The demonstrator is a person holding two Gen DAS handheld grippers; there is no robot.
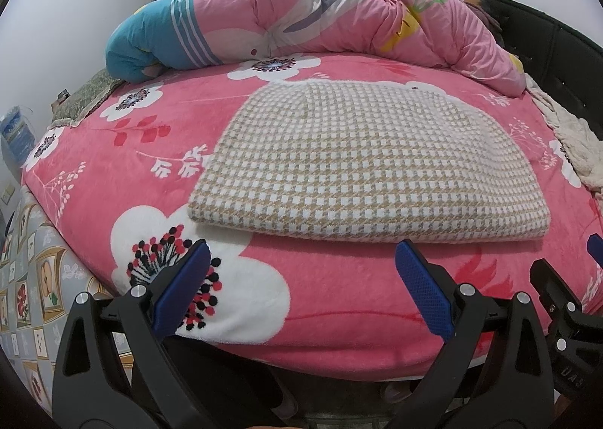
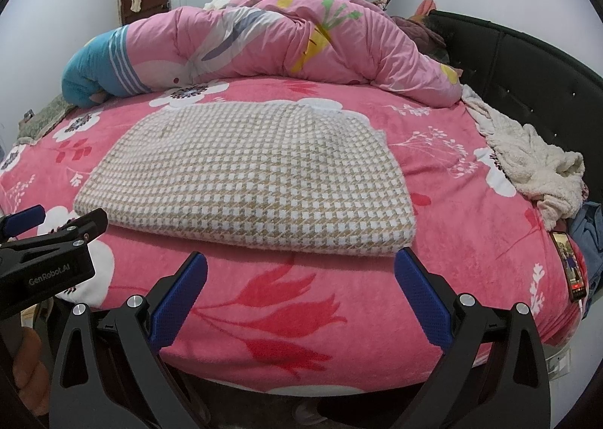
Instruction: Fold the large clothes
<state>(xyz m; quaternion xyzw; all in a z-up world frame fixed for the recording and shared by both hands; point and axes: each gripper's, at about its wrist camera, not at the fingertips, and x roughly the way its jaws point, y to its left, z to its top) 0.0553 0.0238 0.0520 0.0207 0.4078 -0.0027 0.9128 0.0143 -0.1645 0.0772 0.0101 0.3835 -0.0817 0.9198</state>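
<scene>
— Both grippers are wide open, right?
— Yes. Left gripper (image 1: pixel 301 252) holds nothing, and its blue pads (image 1: pixel 184 289) sit far apart above the pink flower blanket (image 1: pixel 113 165). Right gripper (image 2: pixel 301 263) is wide open too, with nothing in it.
— Where is the big checked cloth?
— That folded checked cloth (image 1: pixel 350 161) lies flat in the middle of the bed, just past the fingertips, not touching them. Its near edge looks thick, with layers stacked up.
— What is behind it?
— A puffy pink quilt (image 2: pixel 286 37) is bunched up at the far side. A fluffy white cloth (image 2: pixel 535 169) lies at the right by the dark headboard (image 2: pixel 527 63), and a phone (image 2: pixel 571 265) sits at the right edge
</scene>
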